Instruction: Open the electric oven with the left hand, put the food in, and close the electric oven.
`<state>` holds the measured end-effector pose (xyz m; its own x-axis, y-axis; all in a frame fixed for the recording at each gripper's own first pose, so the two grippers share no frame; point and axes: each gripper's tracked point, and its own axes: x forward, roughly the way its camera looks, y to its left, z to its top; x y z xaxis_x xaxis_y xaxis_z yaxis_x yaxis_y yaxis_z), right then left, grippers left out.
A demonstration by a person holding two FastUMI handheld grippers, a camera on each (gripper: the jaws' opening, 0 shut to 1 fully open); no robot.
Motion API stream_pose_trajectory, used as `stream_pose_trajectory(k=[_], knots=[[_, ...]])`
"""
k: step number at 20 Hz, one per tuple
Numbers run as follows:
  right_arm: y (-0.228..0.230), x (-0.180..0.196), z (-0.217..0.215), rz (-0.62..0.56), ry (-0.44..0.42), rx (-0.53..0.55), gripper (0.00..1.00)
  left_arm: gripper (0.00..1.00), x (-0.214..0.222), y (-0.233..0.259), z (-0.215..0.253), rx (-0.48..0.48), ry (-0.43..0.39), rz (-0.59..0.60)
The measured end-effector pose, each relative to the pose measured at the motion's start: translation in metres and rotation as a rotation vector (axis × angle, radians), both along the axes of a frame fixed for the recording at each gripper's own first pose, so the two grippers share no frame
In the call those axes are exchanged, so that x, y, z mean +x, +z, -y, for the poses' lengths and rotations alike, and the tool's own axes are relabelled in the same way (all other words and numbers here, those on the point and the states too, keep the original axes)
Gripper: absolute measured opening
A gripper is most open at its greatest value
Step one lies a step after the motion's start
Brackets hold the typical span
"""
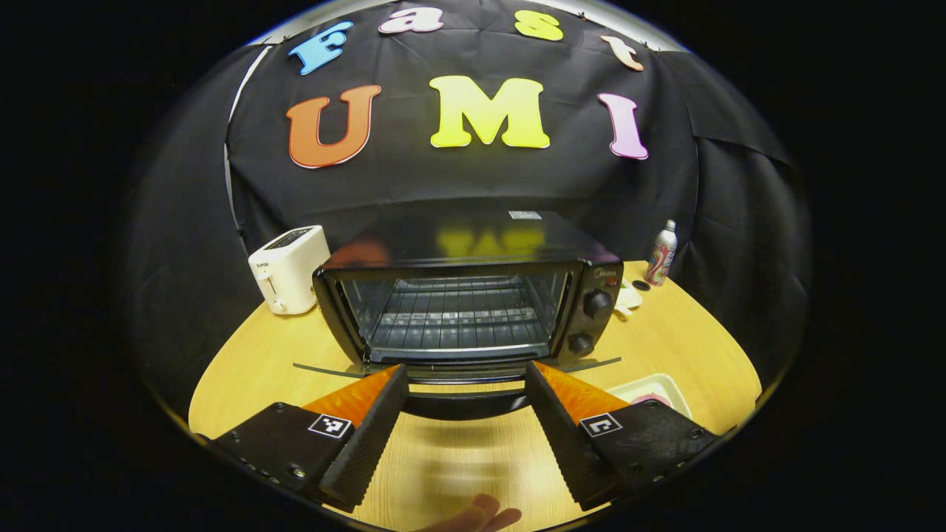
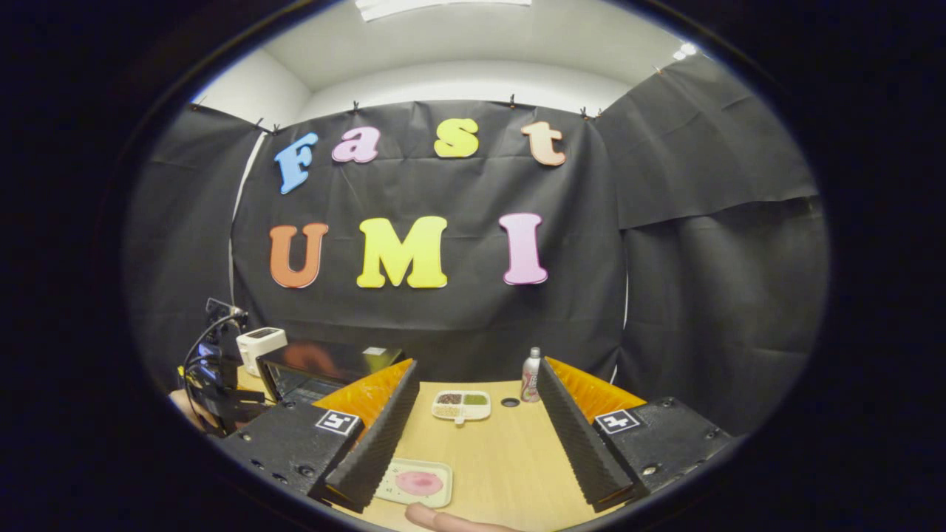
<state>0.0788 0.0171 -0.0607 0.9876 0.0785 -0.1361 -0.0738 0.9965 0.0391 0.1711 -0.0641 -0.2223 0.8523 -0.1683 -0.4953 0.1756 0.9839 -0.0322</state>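
the oven (image 1: pixel 473 295) is a black box standing on the wooden surface (image 1: pixel 687 340), front toward the left gripper view. its door (image 1: pixel 458 369) is dropped fully open, lying about level, its dark handle (image 1: pixel 462 403) at the near edge. inside, a wire rack (image 1: pixel 454 318) sits bare. two round knobs (image 1: pixel 597 303) are stacked on the right front panel. the food (image 2: pixel 419 482) is a flat pink round on a shallow pale tray (image 2: pixel 436 467), resting on the surface well right of the oven, outside it.
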Motion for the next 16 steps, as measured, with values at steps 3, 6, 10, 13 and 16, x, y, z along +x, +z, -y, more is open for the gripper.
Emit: stream_pose_trajectory(k=[3,6,10,13,16], knots=[[-0.006,0.000,-0.002,-0.012,0.003,0.003,0.97,0.96,-0.018,-0.019,-0.002,0.001,0.002,-0.023],[-0.014,0.001,-0.005,-0.026,0.008,0.004,0.97,0.96,-0.033,-0.039,-0.003,0.006,0.005,-0.050],[-0.023,0.006,-0.007,-0.044,0.009,0.004,0.97,0.96,-0.050,-0.074,-0.003,0.039,-0.014,-0.100],[-0.029,0.010,-0.010,-0.056,0.013,0.012,0.97,0.97,-0.054,-0.104,0.001,0.028,-0.020,-0.168],[-0.037,0.013,-0.012,-0.071,0.013,0.006,0.97,0.97,-0.049,-0.103,0.001,0.042,-0.023,-0.133]])
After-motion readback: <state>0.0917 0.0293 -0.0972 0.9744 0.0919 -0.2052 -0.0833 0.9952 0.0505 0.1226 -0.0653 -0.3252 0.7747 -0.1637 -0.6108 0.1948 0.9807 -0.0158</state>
